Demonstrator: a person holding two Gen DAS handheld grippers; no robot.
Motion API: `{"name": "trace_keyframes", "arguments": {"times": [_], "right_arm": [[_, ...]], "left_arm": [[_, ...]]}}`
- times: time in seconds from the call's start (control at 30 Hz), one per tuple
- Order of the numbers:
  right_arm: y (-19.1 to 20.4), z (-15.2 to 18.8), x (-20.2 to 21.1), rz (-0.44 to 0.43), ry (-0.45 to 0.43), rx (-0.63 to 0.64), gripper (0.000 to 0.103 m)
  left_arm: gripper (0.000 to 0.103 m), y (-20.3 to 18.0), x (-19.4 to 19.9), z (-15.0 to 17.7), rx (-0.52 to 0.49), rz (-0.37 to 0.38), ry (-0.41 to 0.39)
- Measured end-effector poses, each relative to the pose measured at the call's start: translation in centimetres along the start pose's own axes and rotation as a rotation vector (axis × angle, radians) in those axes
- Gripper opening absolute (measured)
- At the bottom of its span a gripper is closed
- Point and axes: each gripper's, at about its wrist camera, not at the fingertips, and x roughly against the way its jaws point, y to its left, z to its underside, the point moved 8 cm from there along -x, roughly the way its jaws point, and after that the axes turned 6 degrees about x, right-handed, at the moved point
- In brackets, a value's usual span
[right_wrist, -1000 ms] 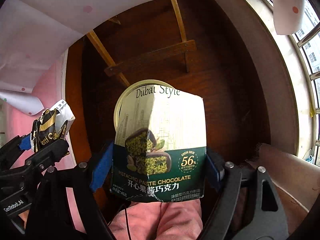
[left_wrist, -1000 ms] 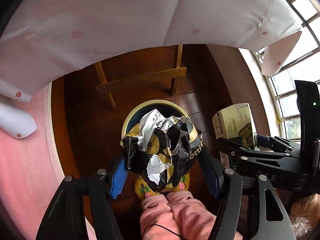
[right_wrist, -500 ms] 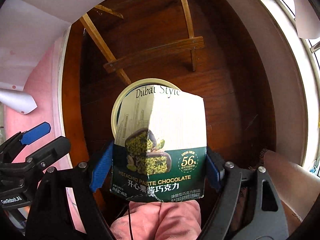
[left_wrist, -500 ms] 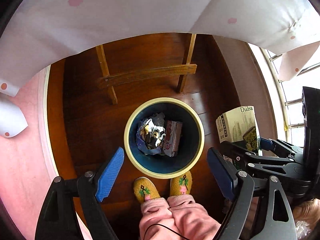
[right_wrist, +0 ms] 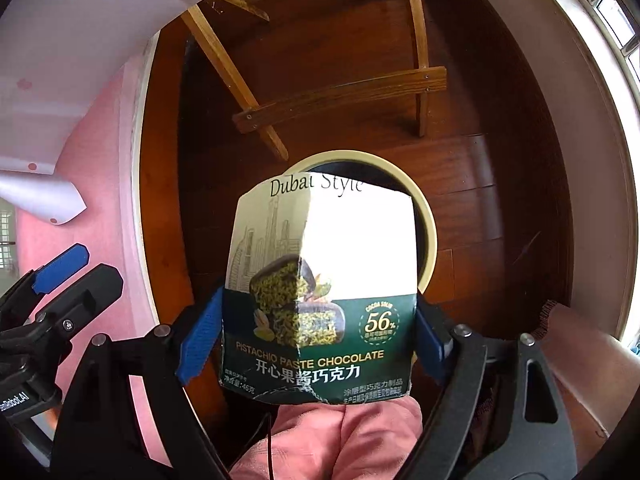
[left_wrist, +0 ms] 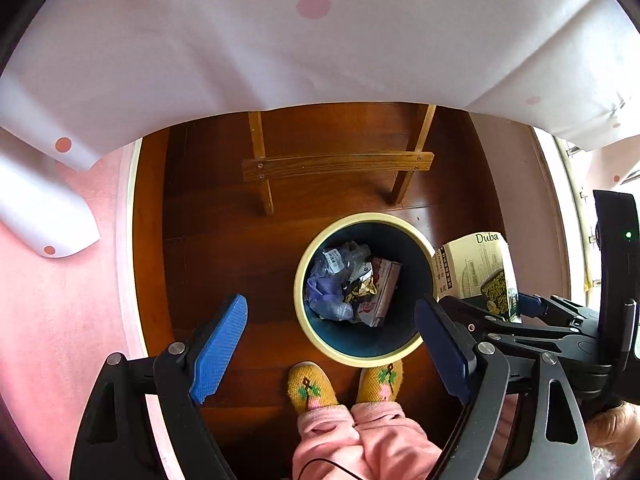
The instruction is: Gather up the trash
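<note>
A round bin with a cream rim and dark blue inside stands on the wooden floor; crumpled wrappers lie in it. My left gripper hangs open above the bin's near edge, empty. My right gripper is shut on a green and white pistachio chocolate box, held upright over the bin, which it mostly hides. In the left wrist view the box shows at the bin's right side.
A wooden chair's legs and crossbar stand just beyond the bin. A white dotted tablecloth hangs overhead. A person's yellow slippers and pink trouser legs are right in front of the bin. Pink rug at left.
My left gripper opened and let go of the crumpled black and gold wrapper, which now lies in the bin. The right gripper kept hold of the box and shifted slightly.
</note>
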Motion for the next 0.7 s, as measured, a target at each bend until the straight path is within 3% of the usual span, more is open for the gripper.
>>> {"name": "trace_keyframes", "arguments": {"times": [0.27, 0.7], "right_arm": [[1.7, -0.9, 0.4, -0.006, -0.034, 0.041, 0.083], [2.1, -0.9, 2.8, 0.005, -0.053, 0.054, 0.083]], "left_arm": [[0.087, 1.5, 1.1, -0.4, 0.036, -0.012, -0.022], [0.087, -0.3, 4.0, -0.8, 0.025, -0.002, -0.052]]}}
